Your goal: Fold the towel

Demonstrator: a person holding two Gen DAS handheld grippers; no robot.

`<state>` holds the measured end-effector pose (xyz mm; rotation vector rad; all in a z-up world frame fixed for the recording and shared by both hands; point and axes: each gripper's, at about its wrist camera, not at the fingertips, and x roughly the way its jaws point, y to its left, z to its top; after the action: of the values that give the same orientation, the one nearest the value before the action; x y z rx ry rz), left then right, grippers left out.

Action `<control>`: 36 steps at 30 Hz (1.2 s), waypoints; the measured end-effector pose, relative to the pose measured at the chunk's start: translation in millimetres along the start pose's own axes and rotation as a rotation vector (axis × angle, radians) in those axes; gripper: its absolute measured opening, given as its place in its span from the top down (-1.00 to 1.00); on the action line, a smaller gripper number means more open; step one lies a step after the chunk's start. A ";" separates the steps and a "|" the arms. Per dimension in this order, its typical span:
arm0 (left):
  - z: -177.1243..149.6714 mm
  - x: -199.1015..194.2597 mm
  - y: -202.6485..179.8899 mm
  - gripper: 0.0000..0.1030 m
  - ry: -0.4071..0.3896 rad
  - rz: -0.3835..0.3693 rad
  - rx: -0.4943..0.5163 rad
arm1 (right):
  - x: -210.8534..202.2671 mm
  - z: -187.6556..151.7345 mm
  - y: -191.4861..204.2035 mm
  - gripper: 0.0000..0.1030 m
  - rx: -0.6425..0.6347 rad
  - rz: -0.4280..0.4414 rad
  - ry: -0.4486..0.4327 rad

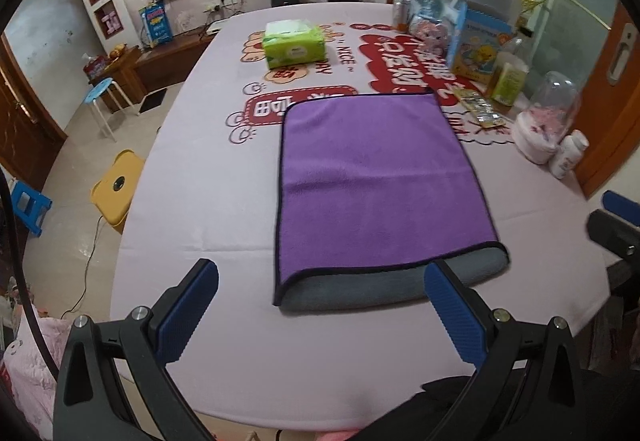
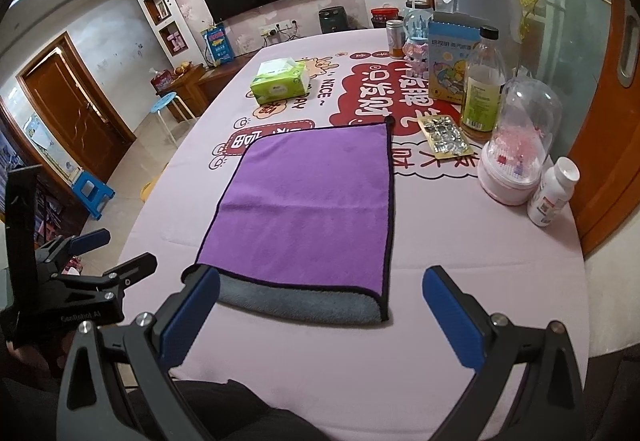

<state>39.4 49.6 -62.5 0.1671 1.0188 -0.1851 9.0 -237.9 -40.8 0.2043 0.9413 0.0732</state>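
A purple towel (image 1: 372, 181) with a dark hem lies flat on the pale pink tablecloth (image 1: 208, 201), folded once so its grey underside shows along the near edge. It also shows in the right wrist view (image 2: 312, 201). My left gripper (image 1: 320, 305) is open and empty, hovering just in front of the towel's near edge. My right gripper (image 2: 320, 313) is open and empty, also just in front of the near edge. The left gripper shows at the left of the right wrist view (image 2: 86, 257).
A green tissue pack (image 1: 294, 45) sits at the far middle. Along the right side stand a bottle (image 2: 482, 81), a domed pink jar (image 2: 516, 157), a white pill bottle (image 2: 552, 193), a blister pack (image 2: 444, 137) and a box (image 2: 452, 57). Stools stand on the floor at left.
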 end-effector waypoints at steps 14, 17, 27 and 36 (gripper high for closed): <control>5.0 70.3 12.6 -0.99 0.065 -0.010 0.071 | 49.4 -7.4 -30.5 -0.97 -0.088 -0.017 0.011; 4.1 83.7 17.8 -0.99 0.079 -0.016 0.077 | 63.8 -14.5 -34.0 -0.97 -0.100 -0.005 0.028; -9.3 124.9 23.2 -0.99 0.150 -0.029 0.114 | 97.0 -38.6 -34.1 -0.91 -0.151 0.038 0.064; -19.5 144.8 27.4 -0.88 0.198 -0.038 0.094 | 119.4 -55.2 -33.9 -0.56 -0.186 0.056 0.139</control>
<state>103.6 69.6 -195.1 0.2554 1.2119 -0.2552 33.7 -245.2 -174.1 0.0542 1.0609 0.2280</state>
